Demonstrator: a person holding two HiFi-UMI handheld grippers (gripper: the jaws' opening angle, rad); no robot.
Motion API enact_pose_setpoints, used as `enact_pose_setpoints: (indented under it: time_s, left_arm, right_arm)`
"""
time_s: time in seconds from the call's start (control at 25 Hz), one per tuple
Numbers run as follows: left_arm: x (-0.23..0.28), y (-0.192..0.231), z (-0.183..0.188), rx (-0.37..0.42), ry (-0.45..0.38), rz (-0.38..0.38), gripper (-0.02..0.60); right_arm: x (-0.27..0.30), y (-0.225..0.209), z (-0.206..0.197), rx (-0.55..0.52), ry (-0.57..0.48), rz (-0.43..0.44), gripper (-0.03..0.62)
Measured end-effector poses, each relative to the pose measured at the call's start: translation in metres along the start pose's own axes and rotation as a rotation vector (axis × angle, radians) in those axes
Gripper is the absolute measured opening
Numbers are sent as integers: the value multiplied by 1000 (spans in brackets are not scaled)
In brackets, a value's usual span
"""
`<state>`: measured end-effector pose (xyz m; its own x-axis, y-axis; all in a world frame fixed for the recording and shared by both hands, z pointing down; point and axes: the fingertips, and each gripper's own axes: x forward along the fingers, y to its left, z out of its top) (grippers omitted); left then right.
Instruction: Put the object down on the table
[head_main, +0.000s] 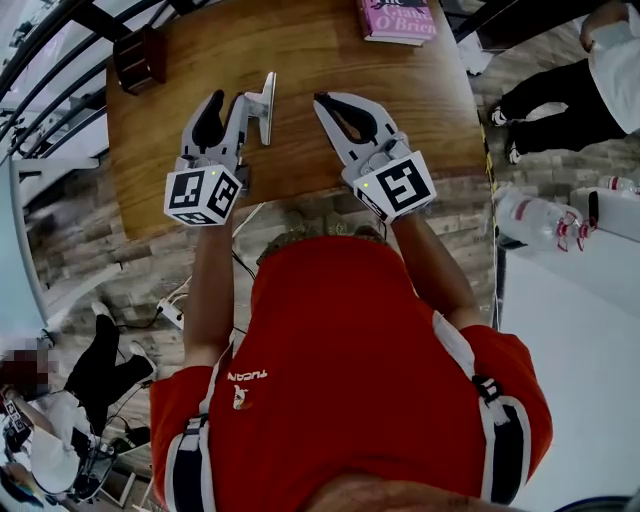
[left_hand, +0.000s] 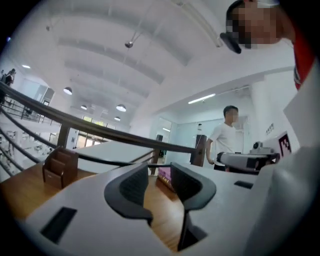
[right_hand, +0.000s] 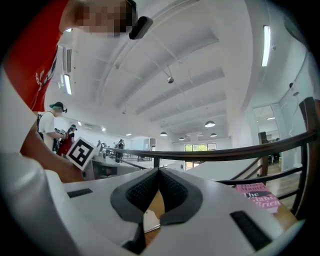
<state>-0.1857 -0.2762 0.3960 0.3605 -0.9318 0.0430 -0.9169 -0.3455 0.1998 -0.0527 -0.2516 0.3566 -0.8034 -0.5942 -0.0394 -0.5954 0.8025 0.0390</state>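
Both grippers hover over the near part of a wooden table (head_main: 300, 60). My left gripper (head_main: 240, 108) stands open, its two fingers apart with only the bare tabletop showing in the gap; in its own view the left gripper (left_hand: 159, 171) holds nothing. My right gripper (head_main: 322, 100) is shut, and in its own view the right gripper (right_hand: 159, 174) has its dark ribbed pads meeting with nothing between them. A pink book (head_main: 397, 20) lies flat at the table's far edge, beyond the right gripper; this pink book (right_hand: 257, 196) also shows to the right in the right gripper view.
A small brown wooden holder (head_main: 140, 58) stands at the table's far left corner, and the same holder (left_hand: 60, 167) shows left of the left jaws. A dark railing (head_main: 60, 60) runs past the table's left side. A person (head_main: 590, 70) stands at the far right. Plastic bottles (head_main: 540, 220) lie on a white surface to the right.
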Motion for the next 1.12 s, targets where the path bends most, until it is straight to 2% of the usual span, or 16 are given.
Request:
enact_pose_setpoints:
  time_s: [0.12, 0.28, 0.56, 1.12]
  left_arm:
    - [-16, -21, 29, 45, -91, -19, 73]
    - [-34, -44, 49, 77, -148, -54, 12]
    - [-54, -76, 57, 126, -172, -92, 9]
    - [-66, -88, 57, 119, -182, -71, 9]
  right_arm:
    - [0, 6, 11, 8, -29, 18, 25]
    - [-3, 17, 24, 3, -63, 39, 25]
    - [-17, 33, 34, -8, -93, 57, 25]
    - [-28, 48, 38, -18, -105, 96, 25]
